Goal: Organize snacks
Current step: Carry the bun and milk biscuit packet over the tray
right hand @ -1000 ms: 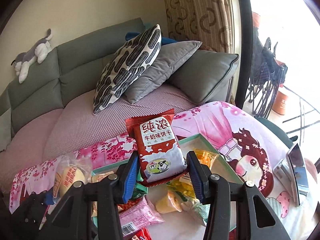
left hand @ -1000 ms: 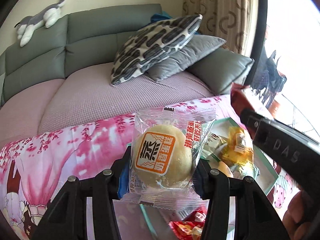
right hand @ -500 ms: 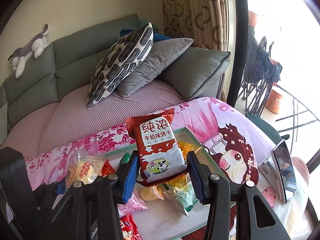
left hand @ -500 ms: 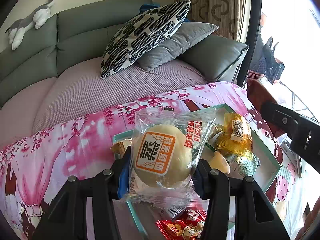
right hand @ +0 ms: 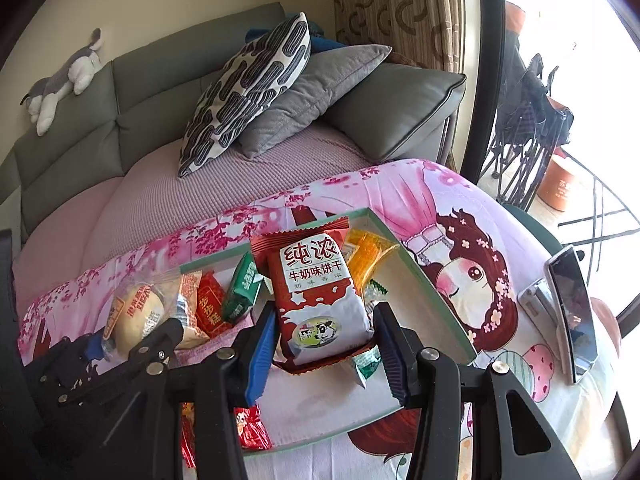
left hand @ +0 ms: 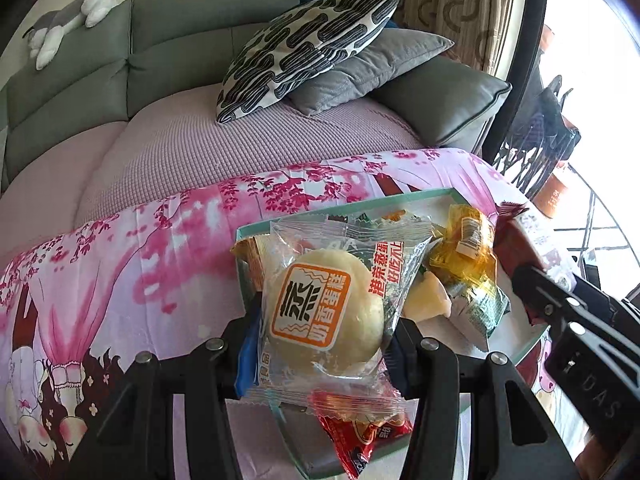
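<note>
Bringing both packets over the tray (right hand: 424,276), we are clamping the steamed cake (left hand: 324,308) in the left gripper (left hand: 324,344) and the milk biscuits (right hand: 320,296) in the right gripper (right hand: 324,340), nearing the drop.

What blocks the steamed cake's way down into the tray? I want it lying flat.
Snacks already lie under the steamed cake: a red packet and a yellow packet. Bare tray floor shows nearer the camera.

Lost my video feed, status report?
Left gripper shut on steamed cake packet. Right gripper shut on milk biscuit packet. Both over the snack tray; nothing blocking.
</note>
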Tool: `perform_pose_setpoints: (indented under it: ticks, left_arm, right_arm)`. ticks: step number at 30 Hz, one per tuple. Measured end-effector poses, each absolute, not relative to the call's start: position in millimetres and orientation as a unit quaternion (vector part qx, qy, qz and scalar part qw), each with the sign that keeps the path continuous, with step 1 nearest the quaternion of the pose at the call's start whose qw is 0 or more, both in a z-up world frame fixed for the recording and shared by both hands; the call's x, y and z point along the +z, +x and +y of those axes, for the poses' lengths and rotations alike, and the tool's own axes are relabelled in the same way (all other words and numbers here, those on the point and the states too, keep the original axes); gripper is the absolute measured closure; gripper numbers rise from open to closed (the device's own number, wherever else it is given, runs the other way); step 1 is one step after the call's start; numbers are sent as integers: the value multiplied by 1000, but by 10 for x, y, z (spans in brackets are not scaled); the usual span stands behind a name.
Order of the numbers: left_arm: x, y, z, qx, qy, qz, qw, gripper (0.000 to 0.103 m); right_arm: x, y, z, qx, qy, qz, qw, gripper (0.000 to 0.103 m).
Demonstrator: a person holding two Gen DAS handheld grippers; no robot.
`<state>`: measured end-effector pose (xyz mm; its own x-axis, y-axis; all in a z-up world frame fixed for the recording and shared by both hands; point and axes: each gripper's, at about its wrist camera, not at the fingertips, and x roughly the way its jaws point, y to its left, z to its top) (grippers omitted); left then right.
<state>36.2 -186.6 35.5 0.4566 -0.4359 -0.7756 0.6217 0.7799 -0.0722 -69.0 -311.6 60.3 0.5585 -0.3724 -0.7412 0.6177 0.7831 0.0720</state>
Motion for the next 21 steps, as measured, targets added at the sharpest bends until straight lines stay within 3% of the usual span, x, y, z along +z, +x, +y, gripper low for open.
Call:
perform_pose_setpoints:
  ticks: [12, 21]
  left_arm:
    - [146, 114, -1963, -291, 131, 457, 830, 49]
    - [192, 4, -1907, -286, 112, 459, 834, 49]
  right_arm:
    - [72, -873, -3172, -264, 180, 446, 836, 52]
    - [0, -849, -3191, -250, 175, 449, 840, 52]
